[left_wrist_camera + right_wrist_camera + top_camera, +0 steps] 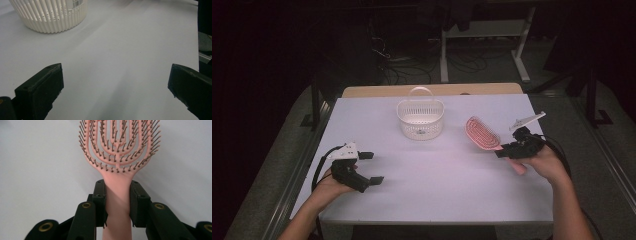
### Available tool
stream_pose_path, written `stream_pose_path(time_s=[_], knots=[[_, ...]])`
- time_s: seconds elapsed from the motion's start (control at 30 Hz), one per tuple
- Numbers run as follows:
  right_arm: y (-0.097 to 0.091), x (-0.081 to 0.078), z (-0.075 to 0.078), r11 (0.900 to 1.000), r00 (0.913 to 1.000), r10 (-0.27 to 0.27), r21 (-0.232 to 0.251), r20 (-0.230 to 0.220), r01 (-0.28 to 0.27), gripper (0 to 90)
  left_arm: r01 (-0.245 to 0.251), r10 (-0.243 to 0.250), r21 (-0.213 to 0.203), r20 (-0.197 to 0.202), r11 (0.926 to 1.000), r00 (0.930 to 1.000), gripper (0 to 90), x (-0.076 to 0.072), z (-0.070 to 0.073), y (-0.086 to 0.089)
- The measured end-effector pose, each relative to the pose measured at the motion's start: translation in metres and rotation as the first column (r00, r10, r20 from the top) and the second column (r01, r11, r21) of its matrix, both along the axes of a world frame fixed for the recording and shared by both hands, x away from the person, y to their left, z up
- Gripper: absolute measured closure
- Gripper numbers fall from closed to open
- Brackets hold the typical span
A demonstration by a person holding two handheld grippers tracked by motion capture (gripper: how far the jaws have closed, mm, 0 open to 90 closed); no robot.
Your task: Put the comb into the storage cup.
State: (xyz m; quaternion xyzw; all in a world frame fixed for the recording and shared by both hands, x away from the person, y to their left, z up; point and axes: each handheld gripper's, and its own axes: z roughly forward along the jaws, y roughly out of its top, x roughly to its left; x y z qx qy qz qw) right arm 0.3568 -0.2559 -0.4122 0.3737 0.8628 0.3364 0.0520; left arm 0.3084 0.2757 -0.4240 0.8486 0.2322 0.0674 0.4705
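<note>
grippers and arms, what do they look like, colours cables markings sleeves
Both are black handheld tools. The left gripper has two blocky black jaws, a pale grey three-cornered plate on top and a black cable looping off behind it. The right gripper carries a similar grey plate and a black cable; up close its arms show brass-ringed holes. No sleeves show on the forearms.

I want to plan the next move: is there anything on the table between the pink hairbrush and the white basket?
Nothing visible. The hairbrush, held by the right gripper, has bare table between it and the basket.
</note>
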Motion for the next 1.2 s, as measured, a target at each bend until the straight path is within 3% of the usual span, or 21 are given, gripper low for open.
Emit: stream_pose_path(time_s=[0.33,0.57,1.2], knots=[[0.003,-0.002,0.010,0.9981,0.9974,-0.015,0.061,0.071,0.011,68.8,-0.002,0.002,0.002,0.001,1.0000,1.0000,0.1,0.000,0.000,0.000],[0.009,-0.001,0.016,0.9950,0.9898,-0.039,0.097,0.137,0.026,68.8,-0.005,0.005,0.002,0.002,1.0000,1.0000,0.0,0.000,0.000,0.000],[0.031,0.013,0.031,0.9793,0.9772,-0.052,0.202,0.206,0.010,68.8,-0.009,0.009,-0.004,-0.001,1.0000,1.0000,0.1,0.000,0.000,0.001]])
